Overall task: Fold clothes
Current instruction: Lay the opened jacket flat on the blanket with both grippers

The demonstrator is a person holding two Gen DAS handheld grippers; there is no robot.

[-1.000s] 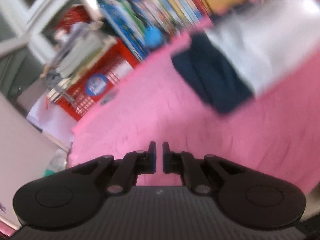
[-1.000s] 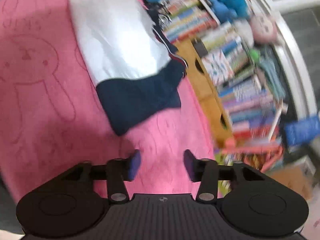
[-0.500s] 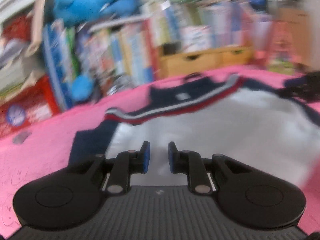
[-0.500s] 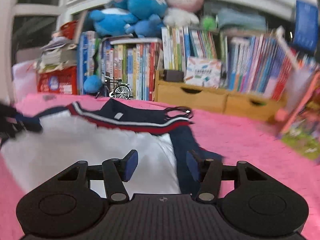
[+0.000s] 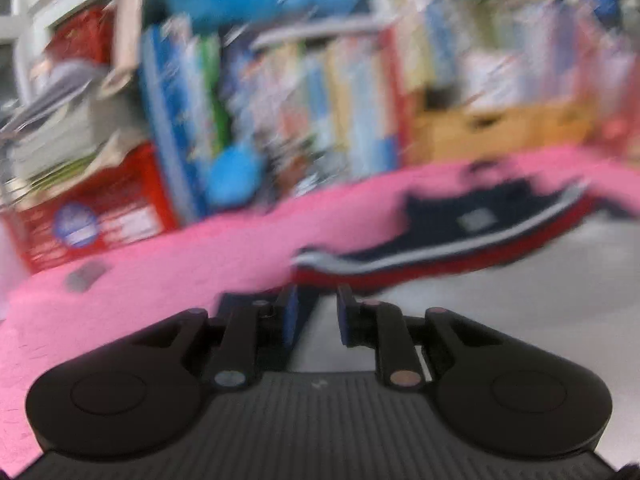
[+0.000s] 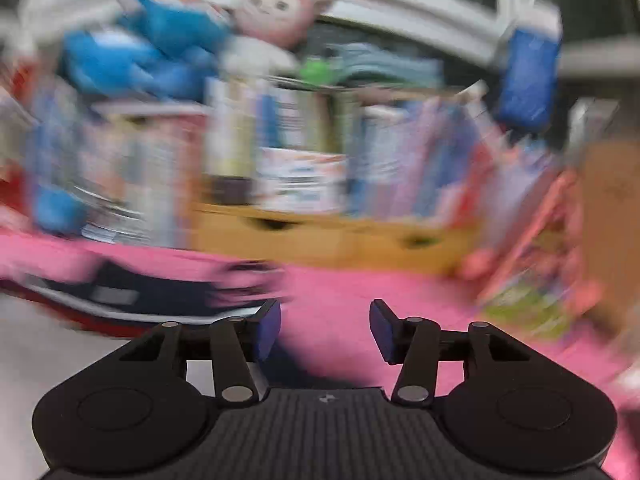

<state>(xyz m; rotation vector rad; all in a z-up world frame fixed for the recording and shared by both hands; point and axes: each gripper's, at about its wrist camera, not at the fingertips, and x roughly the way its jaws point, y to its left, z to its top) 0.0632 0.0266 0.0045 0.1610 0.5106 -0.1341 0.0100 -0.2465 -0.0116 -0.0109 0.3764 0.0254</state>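
Left gripper [image 5: 317, 312] opening, nothing pinched, over white shirt [image 5: 520, 300] near striped collar [image 5: 460, 256]. Right gripper [image 6: 325, 330] closing, unclenched, empty, above pink blanket [image 6: 340, 292]; shirt beside left finger.

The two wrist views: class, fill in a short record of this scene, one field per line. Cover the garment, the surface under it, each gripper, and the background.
garment: white shirt with navy collar, red and white trim, lying flat
surface: pink blanket
left gripper: over the shirt's shoulder edge, jaws opening, nothing between them
right gripper: over the pink blanket beside the collar, jaws closing, nothing between them
background: row of books, wooden drawers, blue plush toy, pink plush toy
image quality: both views motion-blurred
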